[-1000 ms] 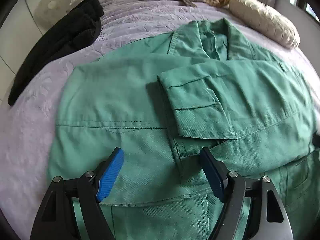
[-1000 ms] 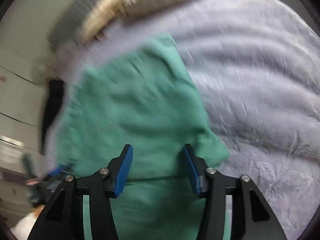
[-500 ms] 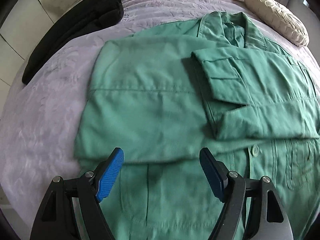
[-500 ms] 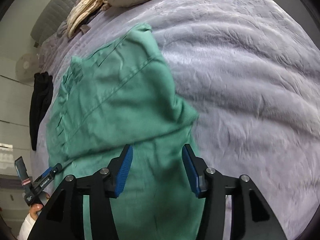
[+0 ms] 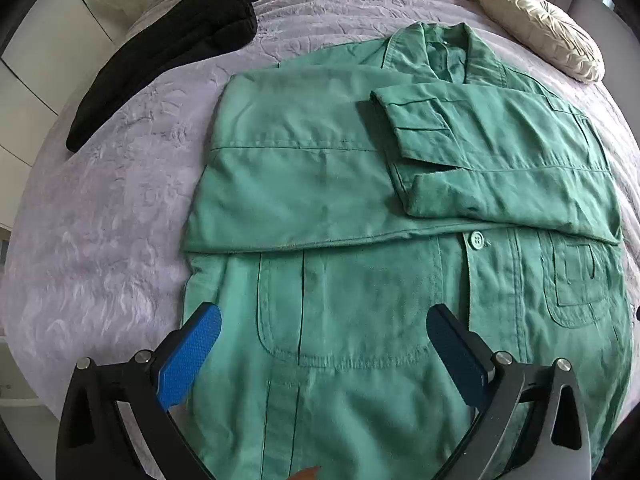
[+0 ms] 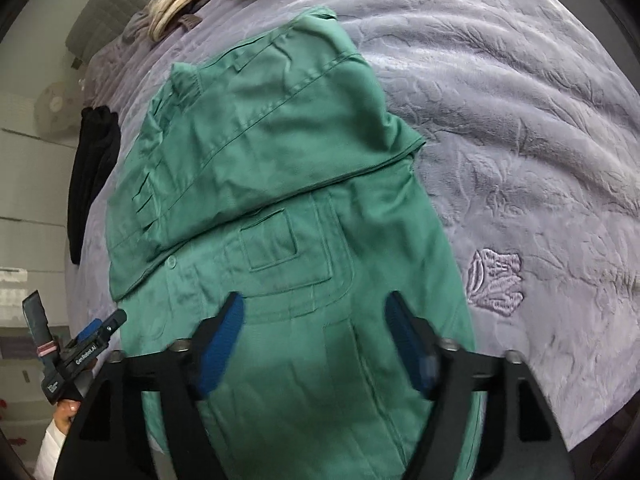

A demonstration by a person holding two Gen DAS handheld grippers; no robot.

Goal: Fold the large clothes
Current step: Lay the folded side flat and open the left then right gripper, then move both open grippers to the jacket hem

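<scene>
Both my jaws are opening with nothing gripped — the green jacket (image 5: 320, 184) lies flat on the bed (image 5: 120, 208) below and ahead of them, sleeves folded across. Grabbing one layer only would drag those sleeves loose.

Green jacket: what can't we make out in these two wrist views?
- Green jacket hem: cut off at the bottom edge of both views, behind the claws.
- Its front under the folded sleeves: covered.
- Right claw: fingers motion-blurred, opening, nothing between them.
- Left claw: opening, empty.
</scene>
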